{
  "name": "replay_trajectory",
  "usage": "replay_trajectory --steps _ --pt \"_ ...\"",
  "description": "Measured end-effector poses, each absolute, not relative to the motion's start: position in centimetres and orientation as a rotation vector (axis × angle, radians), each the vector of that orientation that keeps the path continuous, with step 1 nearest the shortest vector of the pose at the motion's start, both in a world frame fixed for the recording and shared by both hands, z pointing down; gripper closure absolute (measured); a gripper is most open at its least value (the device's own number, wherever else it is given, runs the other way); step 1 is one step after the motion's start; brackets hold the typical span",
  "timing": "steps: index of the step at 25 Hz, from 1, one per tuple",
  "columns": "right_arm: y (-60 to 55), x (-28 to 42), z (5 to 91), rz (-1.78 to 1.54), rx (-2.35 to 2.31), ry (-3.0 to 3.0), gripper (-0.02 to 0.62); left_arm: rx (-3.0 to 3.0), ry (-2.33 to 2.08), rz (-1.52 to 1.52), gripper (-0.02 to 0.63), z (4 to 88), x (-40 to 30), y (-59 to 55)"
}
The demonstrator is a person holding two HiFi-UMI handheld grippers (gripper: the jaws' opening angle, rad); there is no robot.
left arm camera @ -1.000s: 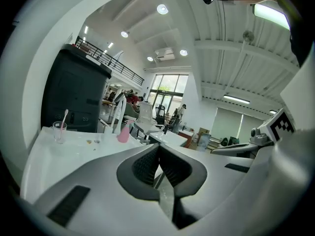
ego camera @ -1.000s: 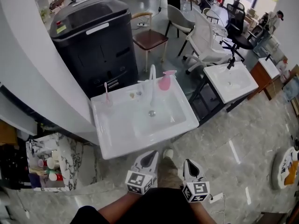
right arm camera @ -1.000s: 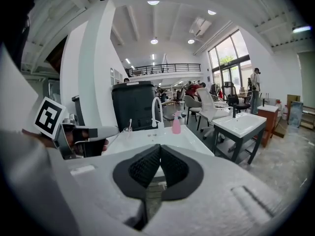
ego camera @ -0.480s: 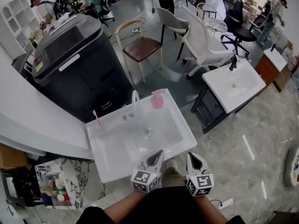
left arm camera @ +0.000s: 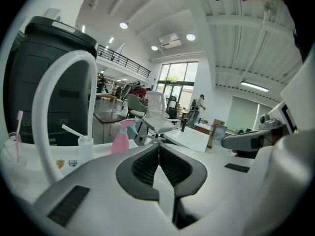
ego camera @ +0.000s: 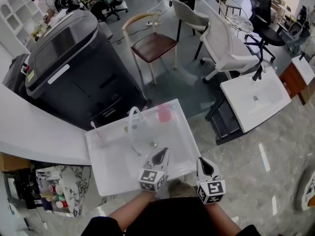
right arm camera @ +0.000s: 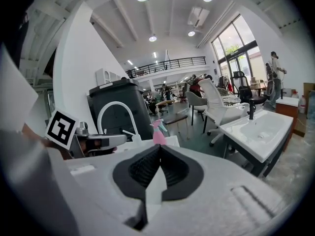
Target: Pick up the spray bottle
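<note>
White washbasin (ego camera: 110, 173) in an open showroom carries the pink spray bottle (ego camera: 164, 113) at its far right corner, standing upright; blur in the head view smears its nozzle. Left gripper (ego camera: 161, 154) and right gripper (ego camera: 203, 161) are level by the near rim, tipped slightly down, jaws together and empty, with the forearms cut off below.

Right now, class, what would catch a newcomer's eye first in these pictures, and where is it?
The pink spray bottle stands at the far rim of the white sink, right of the curved white faucet. A big black unit looms behind the sink. Nearest the camera, the left gripper and right gripper point toward the sink, jaws together, empty.
</note>
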State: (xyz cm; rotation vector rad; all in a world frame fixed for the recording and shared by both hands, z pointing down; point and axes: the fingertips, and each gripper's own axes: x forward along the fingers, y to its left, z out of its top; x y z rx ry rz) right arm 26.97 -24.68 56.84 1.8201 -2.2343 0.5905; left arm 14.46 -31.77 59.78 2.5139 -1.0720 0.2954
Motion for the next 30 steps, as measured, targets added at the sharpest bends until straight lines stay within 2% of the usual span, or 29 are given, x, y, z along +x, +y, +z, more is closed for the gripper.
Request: replay_trajectory --steps 8,9,11,14,17,23,30 --pt "-31.0 27.3 56.7 0.573 1.734 -2.308 0.595 2.4 -1.264 0.312 0.577 63.4 14.3 -39.6" --pt "-31.6 27.3 56.9 0.582 1.721 -2.314 0.596 2.385 -1.278 0.318 0.549 63.9 14.4 -40.5" --pt "-32.4 27.3 57.3 0.597 1.691 -2.324 0.595 2.349 -1.293 0.33 0.454 65.1 14.7 -42.1" --pt "-33.7 27.2 58.1 0.612 1.655 -2.337 0.595 2.348 -1.282 0.389 0.37 66.8 15.8 -44.3" --pt "-34.7 27.0 58.7 0.632 1.625 -2.343 0.596 2.397 -1.255 0.476 0.331 68.3 17.1 -45.9" --pt "-35.5 27.3 60.0 0.667 1.59 -2.333 0.595 2.247 -1.352 0.438 0.253 71.6 16.5 -50.6" --pt "-35.7 29.1 61.5 0.699 1.571 -2.304 0.595 2.306 -1.379 0.54 0.202 74.8 17.4 -54.5"
